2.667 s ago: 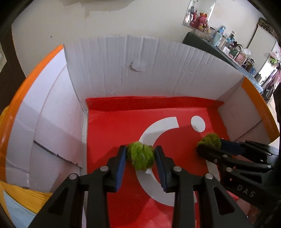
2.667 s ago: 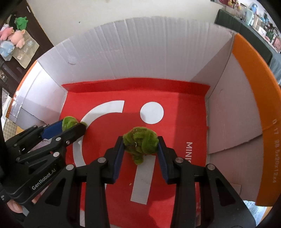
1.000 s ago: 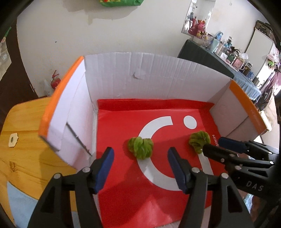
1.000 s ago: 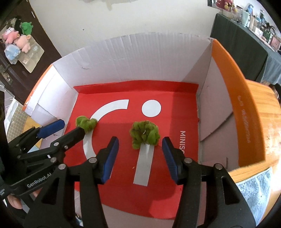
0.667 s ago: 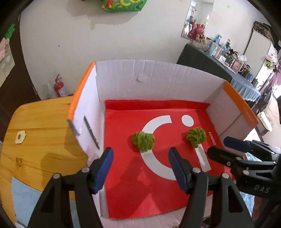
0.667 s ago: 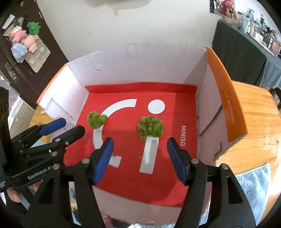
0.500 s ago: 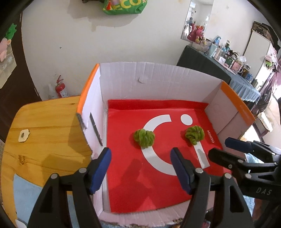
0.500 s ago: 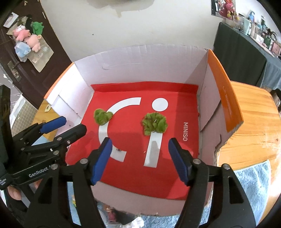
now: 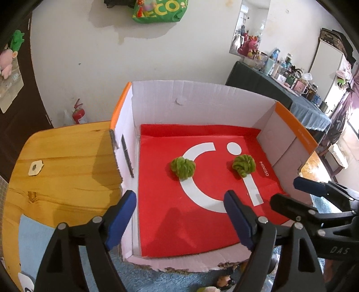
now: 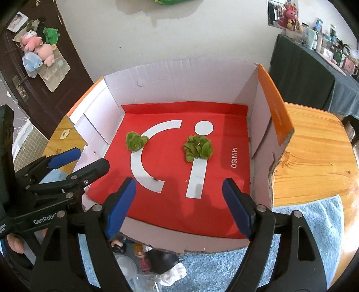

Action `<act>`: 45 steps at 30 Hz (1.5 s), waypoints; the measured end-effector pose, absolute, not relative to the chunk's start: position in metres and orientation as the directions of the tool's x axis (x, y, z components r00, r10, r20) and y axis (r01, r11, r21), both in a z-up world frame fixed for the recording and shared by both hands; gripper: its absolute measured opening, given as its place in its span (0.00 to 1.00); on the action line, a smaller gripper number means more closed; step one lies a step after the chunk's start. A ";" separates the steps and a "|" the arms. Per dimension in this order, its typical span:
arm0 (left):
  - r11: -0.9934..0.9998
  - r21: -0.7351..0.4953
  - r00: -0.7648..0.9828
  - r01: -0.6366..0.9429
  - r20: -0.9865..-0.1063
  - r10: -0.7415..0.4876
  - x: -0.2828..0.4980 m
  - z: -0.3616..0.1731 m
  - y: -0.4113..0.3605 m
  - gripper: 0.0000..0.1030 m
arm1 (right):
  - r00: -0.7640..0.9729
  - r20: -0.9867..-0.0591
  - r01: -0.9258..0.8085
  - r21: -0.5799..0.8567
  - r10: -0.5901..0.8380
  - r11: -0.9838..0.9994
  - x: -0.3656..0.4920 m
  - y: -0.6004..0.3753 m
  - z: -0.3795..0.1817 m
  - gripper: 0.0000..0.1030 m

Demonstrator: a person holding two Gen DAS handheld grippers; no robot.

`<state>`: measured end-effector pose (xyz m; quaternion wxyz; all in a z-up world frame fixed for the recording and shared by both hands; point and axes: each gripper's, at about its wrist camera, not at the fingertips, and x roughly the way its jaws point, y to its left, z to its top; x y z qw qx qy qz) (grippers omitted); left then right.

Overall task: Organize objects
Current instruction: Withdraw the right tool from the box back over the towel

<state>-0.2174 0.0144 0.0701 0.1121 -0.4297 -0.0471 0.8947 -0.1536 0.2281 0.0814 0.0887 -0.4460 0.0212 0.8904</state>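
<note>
- 2 green pompoms, left pompom point(image 9: 182, 167) and right pompom point(image 9: 244, 165), lie apart on the cardboard box's point(image 9: 202, 98) red liner.
- Left gripper point(image 9: 179, 215) and right gripper point(image 10: 178, 205) gape wide, empty.

White wall point(image 9: 112, 56), dark door point(image 10: 33, 67), cluttered dark table point(image 9: 280, 89), red extinguisher point(image 9: 77, 113)

"MINISO" in white on red liner point(image 9: 202, 215) of cardboard box point(image 9: 202, 101), beside large white logo mark point(image 10: 143, 157). "DAS" on body of right gripper point(image 9: 289, 191). "GenRob…", cut off, on body of left gripper point(image 10: 89, 161). "ECO", partial, in yellow on green bag point(image 9: 159, 11) hung on wall. Print on orange box flap point(image 10: 274, 112) illegible.
</note>
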 end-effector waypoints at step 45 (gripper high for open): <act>-0.959 -0.239 -0.614 -0.149 -0.738 0.279 -0.129 0.057 0.011 0.88 | -0.650 -0.740 -0.163 -0.089 0.175 -0.983 -0.061 0.195 0.079 0.96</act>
